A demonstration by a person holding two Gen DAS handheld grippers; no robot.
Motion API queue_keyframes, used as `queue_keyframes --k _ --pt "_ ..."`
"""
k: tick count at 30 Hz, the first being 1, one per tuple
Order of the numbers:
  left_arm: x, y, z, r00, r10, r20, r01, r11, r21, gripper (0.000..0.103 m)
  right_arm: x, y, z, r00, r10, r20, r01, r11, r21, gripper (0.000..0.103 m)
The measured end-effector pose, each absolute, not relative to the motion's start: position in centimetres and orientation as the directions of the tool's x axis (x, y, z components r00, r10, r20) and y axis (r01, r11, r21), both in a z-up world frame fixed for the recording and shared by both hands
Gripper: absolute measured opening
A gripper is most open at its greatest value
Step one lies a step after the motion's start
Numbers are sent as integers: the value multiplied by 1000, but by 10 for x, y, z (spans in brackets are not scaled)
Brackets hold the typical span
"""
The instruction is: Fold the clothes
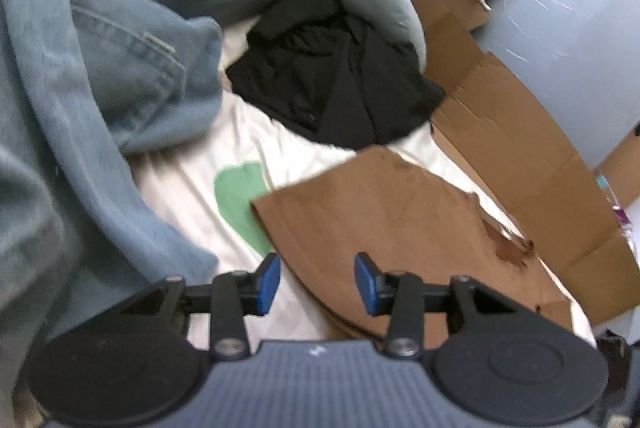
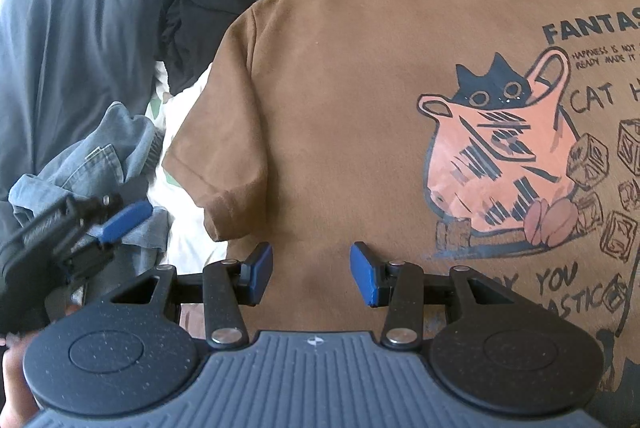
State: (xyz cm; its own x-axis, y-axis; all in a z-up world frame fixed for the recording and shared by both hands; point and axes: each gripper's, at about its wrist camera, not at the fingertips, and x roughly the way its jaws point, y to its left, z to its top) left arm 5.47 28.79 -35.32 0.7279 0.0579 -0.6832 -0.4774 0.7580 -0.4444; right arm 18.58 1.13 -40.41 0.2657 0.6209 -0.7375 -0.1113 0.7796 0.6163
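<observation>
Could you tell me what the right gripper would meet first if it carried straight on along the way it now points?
Most likely the brown T-shirt: the right gripper, jaws open and empty, points down at its plain fabric between the sleeve and the cat print. How far above the cloth it hangs is unclear.

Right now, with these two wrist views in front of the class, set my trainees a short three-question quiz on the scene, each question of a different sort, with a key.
1. True or false: the brown T-shirt lies spread flat, print side up.
2. What does the right gripper hold? A) a sleeve B) nothing C) the jeans
3. Fill in: the animal printed on the T-shirt is a ____.

Key: 1 true. 2 B; its jaws stand apart above the cloth. 3 cat.
</observation>
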Motion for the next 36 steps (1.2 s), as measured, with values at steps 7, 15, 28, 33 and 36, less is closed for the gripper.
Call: queue_keyframes --k 7,15,28,33,36 --pt "74 308 -368 704 151 -694 -548 736 -397 41 173 7 -408 257 620 -741 -93 779 620 50" --pt "90 317 -383 697 161 -698 -557 735 -386 37 167 6 -407 255 621 -741 -86 778 623 50" --pt "97 313 -383 691 133 -711 -524 769 -365 6 166 7 -402 256 623 -739 -79 776 626 50" --pt "100 303 -360 723 103 -683 -476 791 -385 6 168 7 -396 278 626 -728 -94 772 628 50" --pt "105 296 -347 738 74 -671 -442 804 -398 6 172 7 -392 291 625 -724 -106 774 625 50"
